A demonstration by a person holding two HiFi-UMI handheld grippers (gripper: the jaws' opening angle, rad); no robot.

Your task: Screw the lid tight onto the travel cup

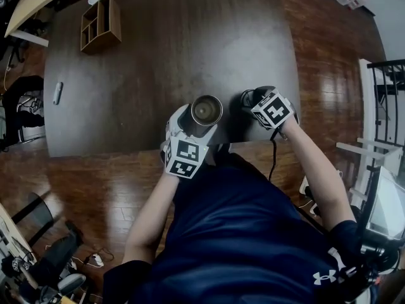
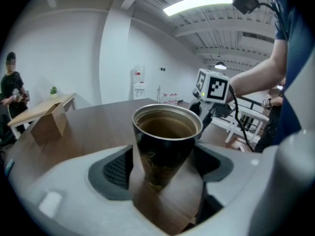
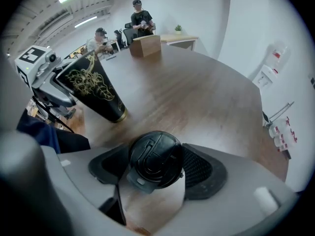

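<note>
Left gripper is closed round the travel cup, pads against its black sides. Cup is stood on the worktop near the person's edge, mouth open, steel inner wall seen. Right gripper is clamped on the black lid, held beside the cup, not on it. Wooden compartment box is seen at the far corner; contents cannot be told.

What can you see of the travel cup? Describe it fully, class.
The travel cup is a tall, tapered tumbler, glossy black with a gold drawing on its side, a gold band at the foot and a metal rim and lining. It is open, lidless, and looks empty. Its base rests near the front edge of the table, and the left gripper is closed on its sides.
</note>
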